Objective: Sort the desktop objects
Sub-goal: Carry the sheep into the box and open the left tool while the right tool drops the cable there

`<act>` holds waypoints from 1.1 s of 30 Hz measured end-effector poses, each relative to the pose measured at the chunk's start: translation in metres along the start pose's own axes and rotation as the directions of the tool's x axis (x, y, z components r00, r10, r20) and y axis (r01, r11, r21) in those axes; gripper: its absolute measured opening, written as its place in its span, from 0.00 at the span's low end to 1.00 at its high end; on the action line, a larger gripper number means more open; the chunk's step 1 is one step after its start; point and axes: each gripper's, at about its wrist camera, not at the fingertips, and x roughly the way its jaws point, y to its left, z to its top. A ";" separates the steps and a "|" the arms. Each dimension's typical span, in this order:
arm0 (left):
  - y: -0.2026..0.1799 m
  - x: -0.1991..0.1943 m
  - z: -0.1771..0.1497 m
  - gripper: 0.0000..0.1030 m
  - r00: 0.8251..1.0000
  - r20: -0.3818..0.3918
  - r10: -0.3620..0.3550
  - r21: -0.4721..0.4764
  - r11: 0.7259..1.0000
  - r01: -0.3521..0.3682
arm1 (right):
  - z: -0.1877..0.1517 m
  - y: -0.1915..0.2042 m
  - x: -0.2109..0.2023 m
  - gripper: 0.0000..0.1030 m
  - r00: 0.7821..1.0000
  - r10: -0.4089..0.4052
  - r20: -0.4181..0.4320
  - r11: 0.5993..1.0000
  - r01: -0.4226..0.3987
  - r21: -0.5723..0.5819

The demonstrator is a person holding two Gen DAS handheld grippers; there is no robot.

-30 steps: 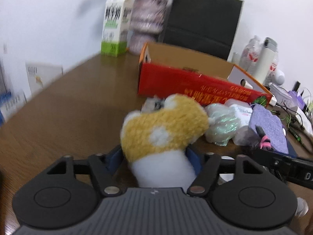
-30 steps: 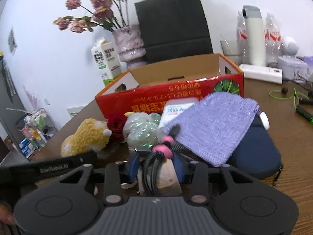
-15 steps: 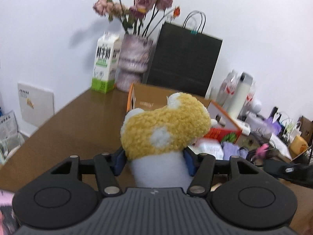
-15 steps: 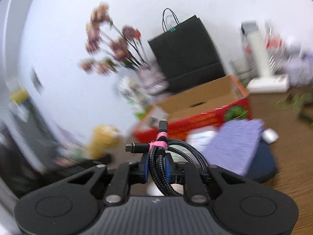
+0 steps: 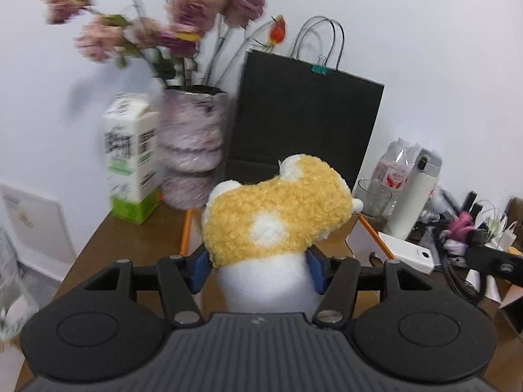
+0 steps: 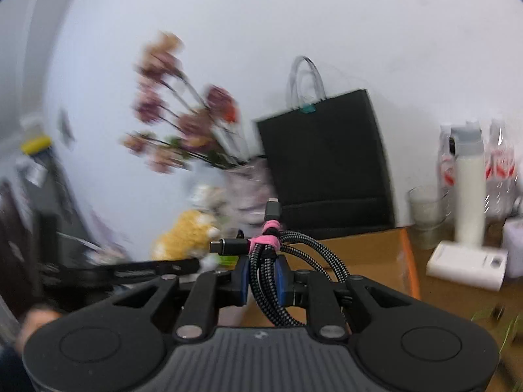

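Observation:
My left gripper (image 5: 258, 269) is shut on a yellow and white plush toy (image 5: 278, 225) and holds it in the air above the open cardboard box (image 5: 372, 240). My right gripper (image 6: 263, 279) is shut on a coiled braided black cable (image 6: 278, 261) bound with a pink tie, held above the same box (image 6: 376, 251). The plush toy also shows blurred at the left of the right wrist view (image 6: 183, 235). The right gripper with its cable appears at the right edge of the left wrist view (image 5: 483, 254).
A black paper bag (image 5: 304, 124), a vase of dried flowers (image 5: 193, 150) and a milk carton (image 5: 132, 160) stand behind the box. A glass (image 6: 425, 215), a white bottle (image 6: 469, 189) and a white power bank (image 6: 467, 266) stand to the right.
Both grippers have risen from the table with their loads and moved over the cardboard box; the clutter on the table has dropped out of view.

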 end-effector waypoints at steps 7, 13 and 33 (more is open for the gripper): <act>-0.002 0.114 0.010 0.58 0.984 -0.177 -0.018 -0.055 0.998 0.009 | 0.013 -0.039 0.156 0.15 0.932 -0.269 -0.242 0.958 0.233 -0.168; -0.017 0.192 -0.009 0.58 0.920 -0.385 0.074 0.153 0.988 -0.015 | -0.002 -0.065 0.232 0.15 0.853 -0.369 -0.368 0.923 0.290 -0.253; -0.010 0.104 -0.027 0.99 0.955 -0.252 0.155 0.103 0.986 -0.133 | -0.010 -0.057 0.191 0.78 0.830 -0.351 -0.434 0.936 0.312 -0.161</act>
